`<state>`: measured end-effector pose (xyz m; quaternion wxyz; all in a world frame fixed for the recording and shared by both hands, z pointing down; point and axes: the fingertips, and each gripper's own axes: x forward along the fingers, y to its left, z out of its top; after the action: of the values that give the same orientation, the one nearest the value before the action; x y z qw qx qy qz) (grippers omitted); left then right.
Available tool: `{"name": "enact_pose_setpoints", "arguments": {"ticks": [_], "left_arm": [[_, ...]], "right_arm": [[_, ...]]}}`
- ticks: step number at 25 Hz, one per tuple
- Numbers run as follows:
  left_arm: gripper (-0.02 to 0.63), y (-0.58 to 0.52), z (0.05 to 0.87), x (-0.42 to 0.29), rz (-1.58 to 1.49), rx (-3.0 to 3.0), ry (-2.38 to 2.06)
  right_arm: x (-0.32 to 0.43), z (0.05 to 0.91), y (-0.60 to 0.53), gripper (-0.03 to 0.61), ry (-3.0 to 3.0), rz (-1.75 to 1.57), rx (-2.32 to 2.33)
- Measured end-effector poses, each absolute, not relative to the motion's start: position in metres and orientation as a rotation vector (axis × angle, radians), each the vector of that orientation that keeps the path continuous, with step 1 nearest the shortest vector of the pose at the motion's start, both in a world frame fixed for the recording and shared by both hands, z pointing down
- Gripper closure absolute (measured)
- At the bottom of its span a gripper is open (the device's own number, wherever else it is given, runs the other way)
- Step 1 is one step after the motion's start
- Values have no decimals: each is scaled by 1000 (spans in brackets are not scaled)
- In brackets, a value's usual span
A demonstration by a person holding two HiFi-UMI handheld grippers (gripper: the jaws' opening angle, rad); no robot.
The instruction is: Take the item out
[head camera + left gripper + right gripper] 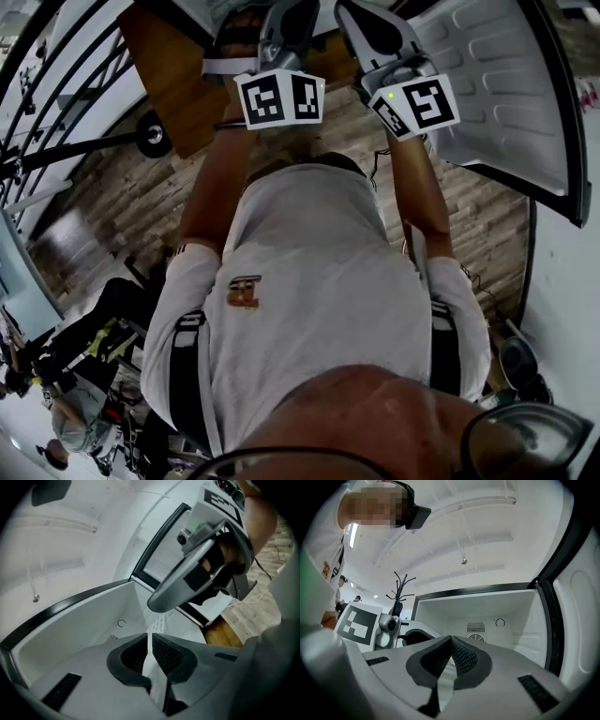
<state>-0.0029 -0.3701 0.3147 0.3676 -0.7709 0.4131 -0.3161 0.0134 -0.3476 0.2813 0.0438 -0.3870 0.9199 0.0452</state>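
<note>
An open white fridge compartment (pixel 487 616) faces me, with a vent (pixel 476 632) and a round knob (pixel 500 622) on its back wall. No item shows in the part of it I can see. My right gripper (pixel 451 654) is shut in front of the opening, with nothing between its pads. My left gripper (pixel 150 649) is also shut and empty, pointing into the same white compartment (pixel 89 620). The right gripper's body (pixel 197 576) crosses above the left one. In the head view both marker cubes (pixel 278 97) (pixel 418 105) sit at the top, side by side.
The fridge door (pixel 506 84), with moulded shelves, stands open at the right. A brown wooden surface (pixel 173 80) lies at the upper left above a plank floor (pixel 122 187). A coat stand (pixel 399 590) and distant people are behind at the left.
</note>
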Motion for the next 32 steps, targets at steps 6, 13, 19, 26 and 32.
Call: {"name": "enact_pose_setpoints", "arguments": {"ticks": [6,13,19,26,32], "left_arm": [[536,-386,328,8,-945,-1920,1045],[480,-403,349,19,-1089,-1849,997],[446,-418,363,18,-1224,-1801,966],[446,-429,374,16,-1309,-1781,969],[446,-438,379,12,-1353,-1791,977]], "right_arm": [[29,284,-358,546,2820,141,-1154],[40,295,-367,545,2833,134,-1128],[49,291,-367,546,2837,128,-1117],[58,296,-364,546,2837,113,-1112],[63,298,-363,545,2838,103,-1108]]}}
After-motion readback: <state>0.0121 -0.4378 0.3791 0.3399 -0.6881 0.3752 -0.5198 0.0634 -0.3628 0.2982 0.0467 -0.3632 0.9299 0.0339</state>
